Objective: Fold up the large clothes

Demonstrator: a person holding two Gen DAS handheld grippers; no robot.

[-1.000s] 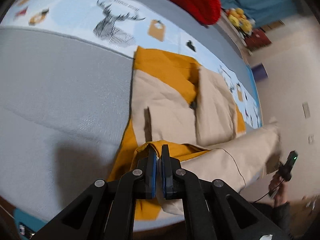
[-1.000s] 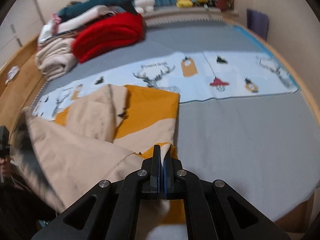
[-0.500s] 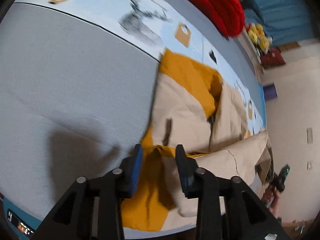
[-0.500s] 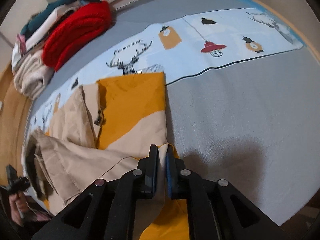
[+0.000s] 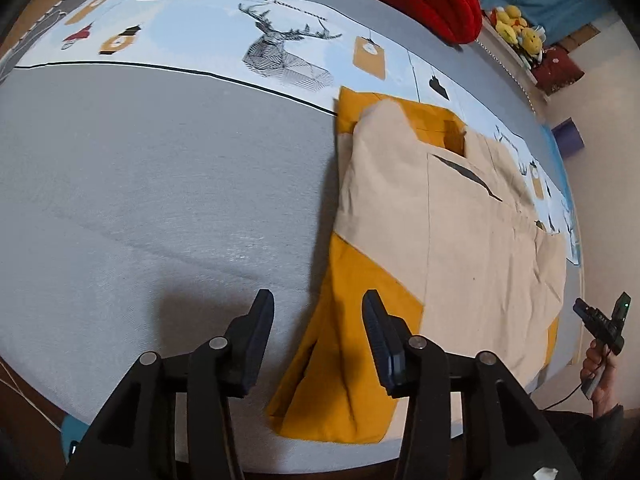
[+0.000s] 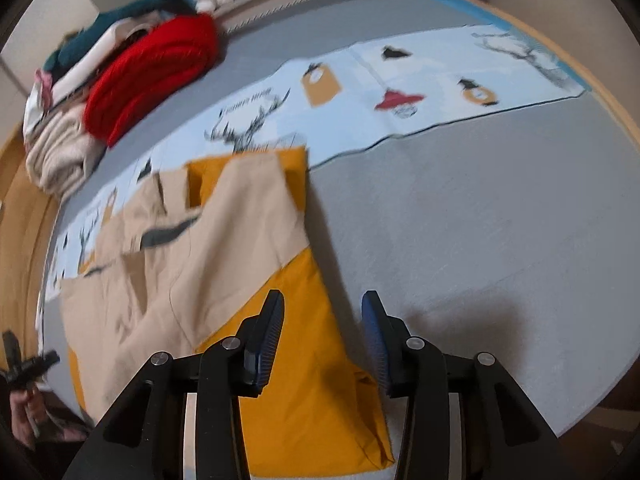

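Left wrist view: the left hand-held gripper stands with its jaws apart, having just been opening, nothing pinched; the mustard corner of the beige-and-mustard garment lies flat beneath the gap. In the right wrist view the right hand-held gripper likewise has its jaws apart after just opening, above the garment's mustard edge. The garment lies folded on the grey bed, partly over a printed light-blue cloth. A red blanket sits farther back.
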